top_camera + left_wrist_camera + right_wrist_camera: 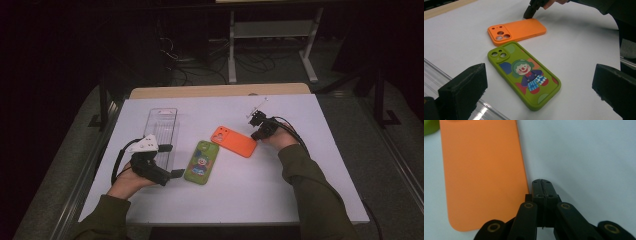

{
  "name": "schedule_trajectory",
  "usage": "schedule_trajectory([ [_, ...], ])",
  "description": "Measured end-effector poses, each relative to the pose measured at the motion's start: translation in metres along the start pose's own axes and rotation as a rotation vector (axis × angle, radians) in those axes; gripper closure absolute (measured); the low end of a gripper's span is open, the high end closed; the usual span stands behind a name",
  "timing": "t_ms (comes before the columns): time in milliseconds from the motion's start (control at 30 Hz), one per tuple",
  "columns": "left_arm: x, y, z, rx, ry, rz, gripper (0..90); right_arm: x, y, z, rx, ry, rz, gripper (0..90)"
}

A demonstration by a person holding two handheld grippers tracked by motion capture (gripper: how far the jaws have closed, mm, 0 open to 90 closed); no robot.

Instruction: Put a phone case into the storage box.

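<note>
An orange phone case [234, 141] [519, 31] [481, 175] lies camera-holes up in the middle of the white table. Touching its near-left corner lies a green phone case [201, 162] [524, 75] with a clown picture. My right gripper [256, 134] [541, 182] [529, 12] is shut with nothing between its jaws, its tip low at the orange case's right end, close beside its edge. My left gripper [171, 161] [540, 87] stands open just left of the green case, jaws wide apart and pointing toward it, holding nothing.
A clear plastic case [161, 130] [481, 112] lies lengthwise at the left, partly under the left gripper. The white table top [225, 195] has bare room at the front and right. A wooden strip [220, 90] runs along its far edge.
</note>
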State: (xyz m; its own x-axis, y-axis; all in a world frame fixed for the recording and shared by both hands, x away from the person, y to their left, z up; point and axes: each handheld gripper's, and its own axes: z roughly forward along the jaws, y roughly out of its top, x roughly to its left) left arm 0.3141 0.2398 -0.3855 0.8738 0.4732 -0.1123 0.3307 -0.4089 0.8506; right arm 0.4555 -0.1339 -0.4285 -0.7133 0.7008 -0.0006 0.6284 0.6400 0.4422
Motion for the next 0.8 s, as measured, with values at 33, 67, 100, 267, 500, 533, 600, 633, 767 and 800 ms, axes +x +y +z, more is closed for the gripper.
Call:
schedule_trajectory([
  [33,0.0,0.0,0.0,0.001,-0.001,-0.002,0.0,-0.001,-0.001,-0.001,-0.006,0.005,0.005,88.9],
  [67,0.0,0.0,-0.001,0.004,-0.001,-0.003,0.0,-0.001,-0.002,-0.001,-0.008,0.004,0.003,88.9],
  [100,0.001,0.0,-0.001,0.005,0.0,-0.002,0.0,-0.001,-0.003,-0.002,-0.013,0.002,0.006,88.9],
  [267,0.001,0.0,-0.001,0.003,0.001,-0.005,0.0,0.0,-0.009,-0.015,-0.065,0.004,0.016,88.7],
  [500,0.001,0.0,-0.001,0.013,0.002,0.002,0.0,0.01,-0.031,-0.042,-0.204,0.02,0.055,65.5],
  [533,0.001,0.0,0.0,0.015,0.001,0.004,0.0,0.013,-0.035,-0.045,-0.22,0.026,0.064,61.0],
  [600,0.001,0.0,0.0,0.018,0.001,0.008,0.0,0.019,-0.044,-0.049,-0.239,0.028,0.068,48.8],
  [633,0.001,0.0,0.0,0.016,0.001,0.006,0.0,0.021,-0.048,-0.052,-0.245,0.017,0.064,44.5],
  [767,0.001,0.0,0.0,0.014,-0.003,0.006,0.0,0.032,-0.063,-0.065,-0.302,0.026,0.069,30.2],
  [800,0.001,0.0,0.0,0.015,-0.002,0.006,0.0,0.035,-0.067,-0.068,-0.325,0.012,0.064,28.2],
])
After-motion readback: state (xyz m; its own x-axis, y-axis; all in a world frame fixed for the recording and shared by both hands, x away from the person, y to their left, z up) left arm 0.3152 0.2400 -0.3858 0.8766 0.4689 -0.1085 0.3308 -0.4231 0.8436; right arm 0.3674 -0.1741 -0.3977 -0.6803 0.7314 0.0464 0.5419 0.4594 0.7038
